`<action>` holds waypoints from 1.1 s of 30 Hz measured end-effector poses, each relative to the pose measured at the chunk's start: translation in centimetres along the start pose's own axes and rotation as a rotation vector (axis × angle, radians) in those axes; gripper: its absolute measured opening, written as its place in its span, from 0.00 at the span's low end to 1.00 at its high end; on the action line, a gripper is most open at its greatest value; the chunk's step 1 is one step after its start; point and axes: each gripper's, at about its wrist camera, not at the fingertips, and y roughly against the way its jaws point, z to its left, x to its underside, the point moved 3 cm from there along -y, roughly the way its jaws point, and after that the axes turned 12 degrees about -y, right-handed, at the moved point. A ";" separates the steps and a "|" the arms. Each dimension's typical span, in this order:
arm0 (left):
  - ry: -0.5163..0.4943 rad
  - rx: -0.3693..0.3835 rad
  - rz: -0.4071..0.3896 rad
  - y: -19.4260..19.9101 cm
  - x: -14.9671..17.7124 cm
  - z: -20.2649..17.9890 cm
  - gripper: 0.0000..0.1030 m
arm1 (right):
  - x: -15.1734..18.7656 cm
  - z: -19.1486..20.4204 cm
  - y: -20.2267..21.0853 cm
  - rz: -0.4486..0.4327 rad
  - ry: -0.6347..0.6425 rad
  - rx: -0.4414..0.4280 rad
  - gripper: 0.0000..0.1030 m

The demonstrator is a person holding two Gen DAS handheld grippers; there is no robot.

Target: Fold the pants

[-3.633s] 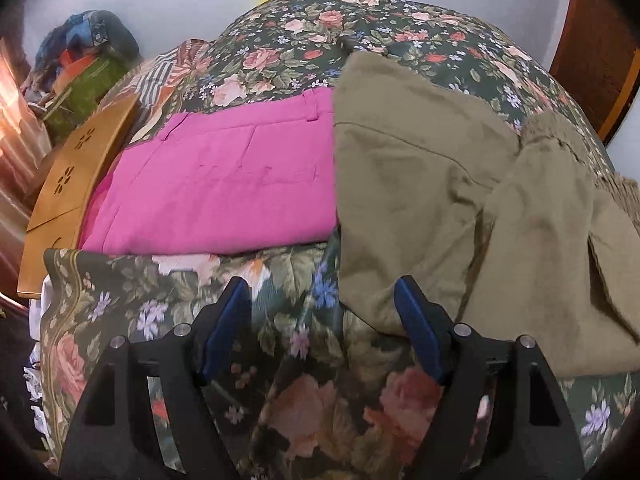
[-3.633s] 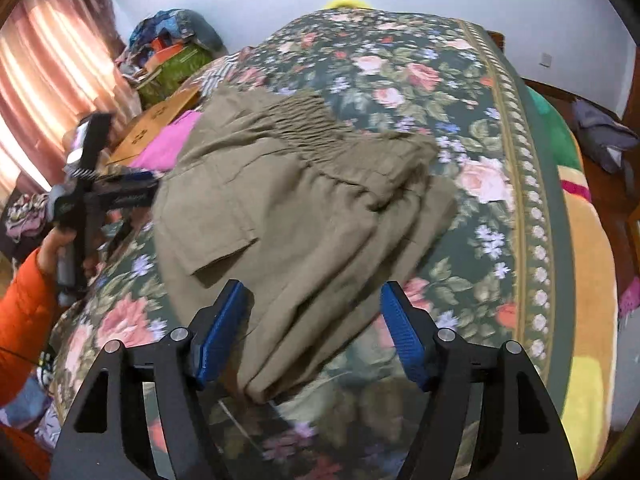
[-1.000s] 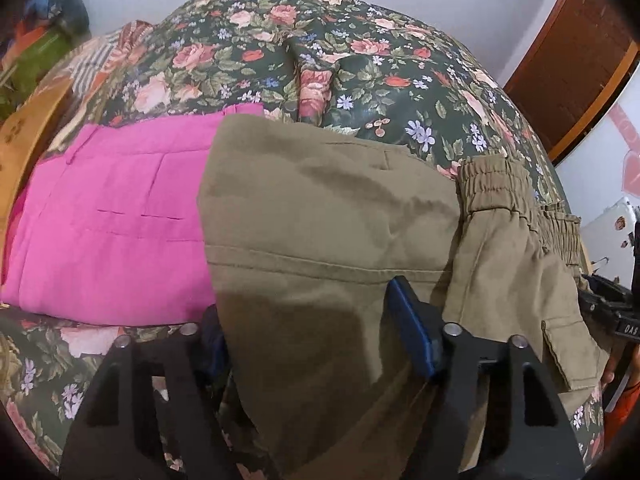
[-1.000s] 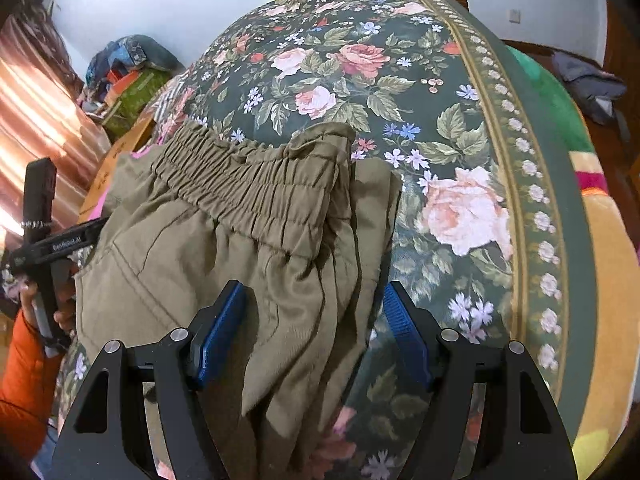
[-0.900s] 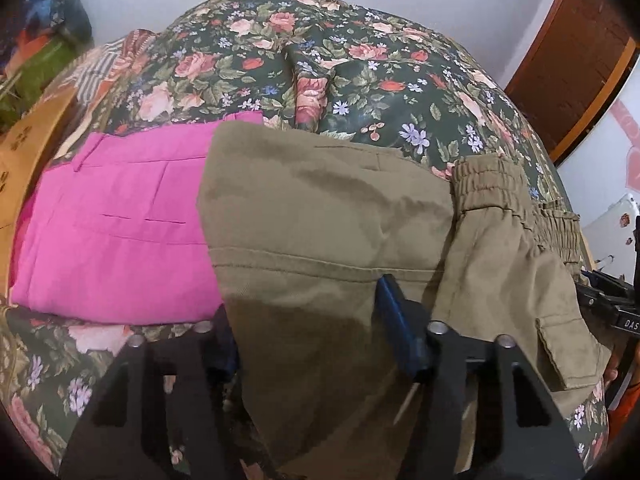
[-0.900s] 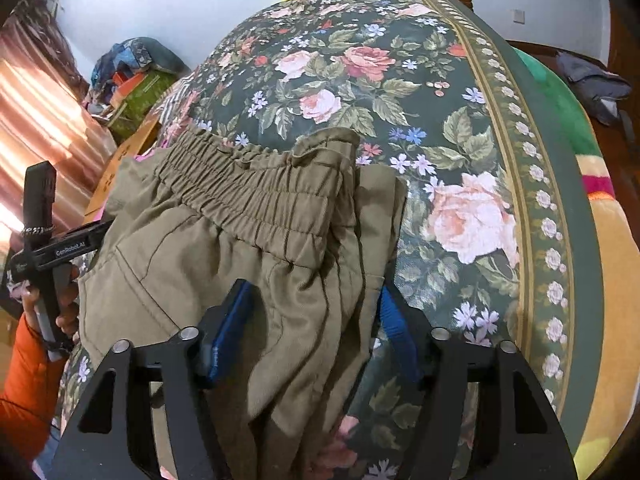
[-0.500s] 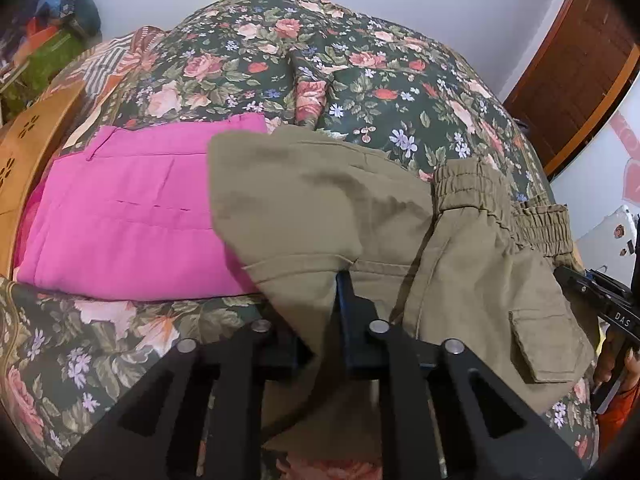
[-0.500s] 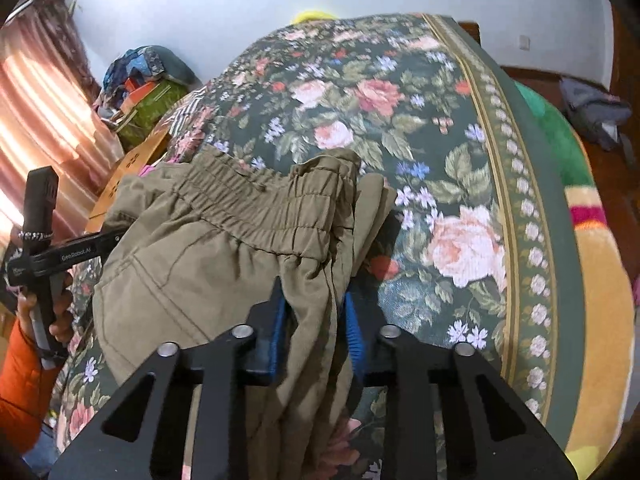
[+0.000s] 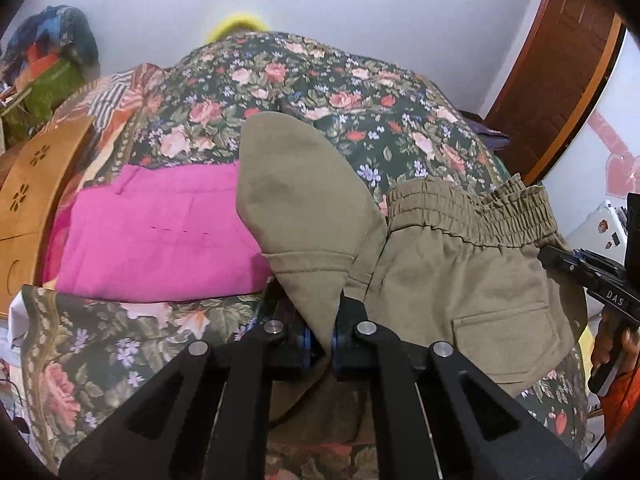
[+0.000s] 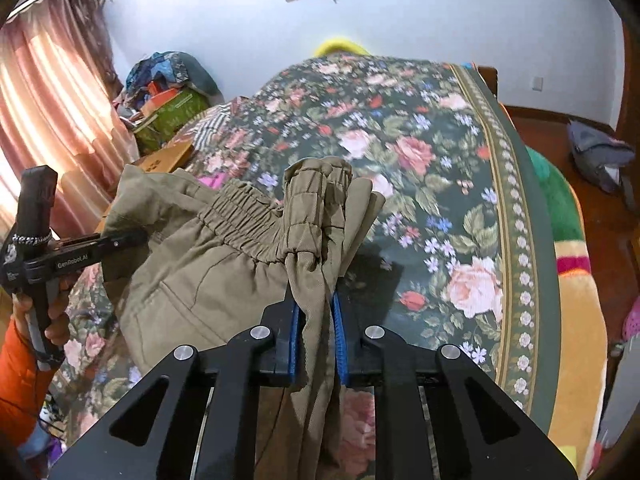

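Observation:
Olive-green pants [image 9: 460,264] with a gathered elastic waistband [image 9: 468,212] hang lifted above the floral bedspread [image 9: 320,92]. My left gripper [image 9: 320,344] is shut on a folded edge of the pants, and a flap of cloth stands up in front of it. In the right wrist view my right gripper [image 10: 316,320] is shut on a bunch of the same pants [image 10: 208,276] near the waistband end [image 10: 316,200]. The cloth sags between the two grips. Each view shows the other gripper held in a hand with an orange sleeve.
Folded pink pants [image 9: 160,232] lie on the bedspread to the left. A wooden panel [image 9: 32,196] stands beyond them, with piled clothes [image 10: 168,76] in the corner. A pink curtain [image 10: 44,92] hangs at the left. The bed's right edge [image 10: 536,240] drops to a wooden floor.
Both grippers closed on the olive pants and rose, pulling the cloth up off the bedspread. The near edge now bunches and stands up between the jaws.

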 end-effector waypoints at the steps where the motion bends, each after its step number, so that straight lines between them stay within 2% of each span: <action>1: 0.000 -0.002 -0.007 0.5 -0.1 0.2 0.05 | -0.1 0.3 0.1 -0.003 0.004 -0.002 0.12; 11: 0.027 -0.072 -0.087 4.8 -1.2 4.6 0.05 | -2.5 5.6 0.1 -0.049 0.068 -0.046 0.12; 19: 0.068 -0.160 -0.123 6.2 -2.6 11.4 0.05 | -5.6 11.1 -3.3 -0.066 0.102 -0.103 0.12; 28: 0.126 -0.176 -0.090 3.9 -3.0 19.5 0.05 | -7.9 16.5 -8.8 -0.057 0.170 -0.137 0.12; 33: 0.163 -0.177 -0.044 0.8 -1.8 23.0 0.05 | -7.9 18.3 -13.4 -0.004 0.201 -0.128 0.11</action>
